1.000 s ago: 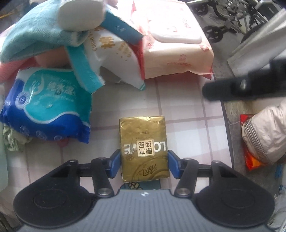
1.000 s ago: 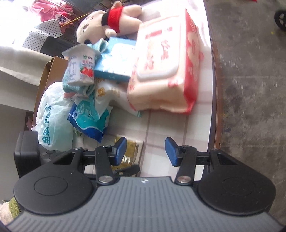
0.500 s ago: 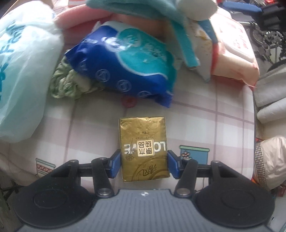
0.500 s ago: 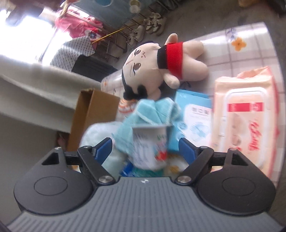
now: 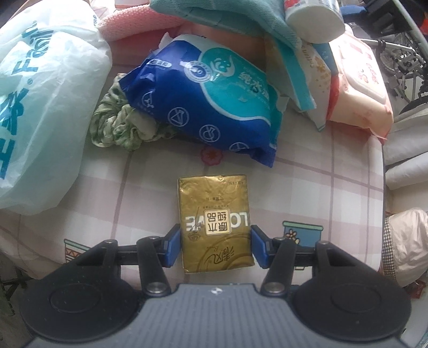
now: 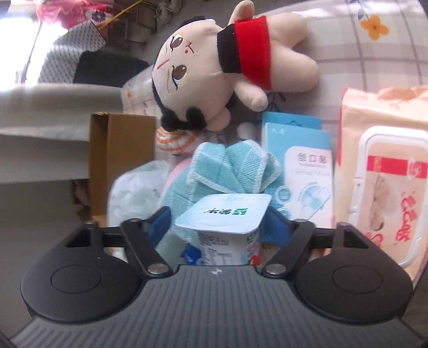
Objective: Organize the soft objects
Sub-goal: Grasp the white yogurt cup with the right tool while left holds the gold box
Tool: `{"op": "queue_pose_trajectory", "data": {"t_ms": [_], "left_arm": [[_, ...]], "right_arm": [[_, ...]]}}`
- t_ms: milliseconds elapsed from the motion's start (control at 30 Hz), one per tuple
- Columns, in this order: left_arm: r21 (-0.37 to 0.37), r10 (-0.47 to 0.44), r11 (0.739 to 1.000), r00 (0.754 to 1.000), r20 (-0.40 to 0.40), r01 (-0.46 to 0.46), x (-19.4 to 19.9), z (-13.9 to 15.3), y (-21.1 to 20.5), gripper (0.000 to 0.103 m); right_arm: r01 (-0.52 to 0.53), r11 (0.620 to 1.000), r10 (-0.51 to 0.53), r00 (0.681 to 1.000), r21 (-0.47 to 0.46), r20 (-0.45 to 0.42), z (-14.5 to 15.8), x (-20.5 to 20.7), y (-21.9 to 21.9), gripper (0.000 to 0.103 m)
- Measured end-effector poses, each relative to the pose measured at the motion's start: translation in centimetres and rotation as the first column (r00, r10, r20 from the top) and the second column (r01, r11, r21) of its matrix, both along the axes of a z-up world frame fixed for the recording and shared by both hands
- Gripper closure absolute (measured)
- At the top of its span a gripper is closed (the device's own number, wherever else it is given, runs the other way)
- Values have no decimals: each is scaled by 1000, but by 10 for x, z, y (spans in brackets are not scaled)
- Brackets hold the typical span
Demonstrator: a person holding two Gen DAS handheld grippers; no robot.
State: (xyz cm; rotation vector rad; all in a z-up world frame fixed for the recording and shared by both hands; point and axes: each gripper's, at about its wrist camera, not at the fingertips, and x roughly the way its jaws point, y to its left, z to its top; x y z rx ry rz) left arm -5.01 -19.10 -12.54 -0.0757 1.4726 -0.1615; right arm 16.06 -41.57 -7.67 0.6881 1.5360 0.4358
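Note:
My left gripper (image 5: pixel 215 247) points down over the checked tablecloth (image 5: pixel 321 187) and is shut on a gold tissue pack (image 5: pixel 214 214), its blue pads pressed on both long sides. Beyond it lie a blue wet-wipe pack (image 5: pixel 214 101), a green cloth bundle (image 5: pixel 120 125) and a teal towel (image 5: pixel 227 24). My right gripper (image 6: pixel 218 223) straddles a white yogurt cup (image 6: pixel 222 214) that stands on the teal towel (image 6: pixel 230 166). Its jaws are closing, with a slim gap still showing beside the cup. A plush doll (image 6: pixel 214 72) lies behind.
A white plastic bag (image 5: pixel 40 107) fills the left side. A pink wet-wipe pack (image 6: pixel 385 174) and a blue plaster box (image 6: pixel 302 166) lie right of the towel. A cardboard box (image 6: pixel 120 160) stands off the table's left. The table edge (image 5: pixel 383 174) runs down the right.
My left gripper carried the gold pack sideways, bringing the plastic bag and green cloth into view. My right gripper moved in over the pile, opened wide, then narrowed around the yogurt cup.

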Motion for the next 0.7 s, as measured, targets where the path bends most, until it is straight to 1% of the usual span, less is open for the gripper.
{"op": "queue_pose_trajectory", "data": {"t_ms": [67, 200, 300, 400, 500, 600, 667, 700], "left_arm": [[4, 1, 1000, 1000, 0, -1, -1, 2, 3, 48], [14, 4, 1000, 1000, 2, -4, -4, 4, 8, 48], [19, 7, 1000, 1000, 5, -7, -6, 6, 13, 48], [27, 10, 1000, 1000, 11, -10, -8, 5, 15, 48], [36, 11, 999, 1000, 17, -12, -10, 5, 17, 48], [45, 6, 999, 1000, 28, -7, -10, 4, 20, 48], [53, 0, 999, 999, 39, -2, -11, 8, 23, 48], [58, -2, 998, 999, 42, 0, -12, 9, 24, 48]], "right_arm": [[0, 1000, 0, 1000, -4, 18, 5, -4, -2, 40], [-7, 1000, 9, 995, -13, 97, 16, -20, -5, 41], [-2, 1000, 2, 987, 1, 158, 29, -40, -13, 41], [1, 1000, -4, 986, 23, 164, 33, -66, -20, 41], [-13, 1000, 11, 992, 18, 123, 24, -95, -22, 41], [-18, 1000, 19, 997, -19, 71, 0, -120, -24, 41], [-22, 999, 24, 997, -34, 70, -17, -132, -22, 41], [-35, 998, 40, 995, -46, 90, -23, -136, -20, 41]]}}
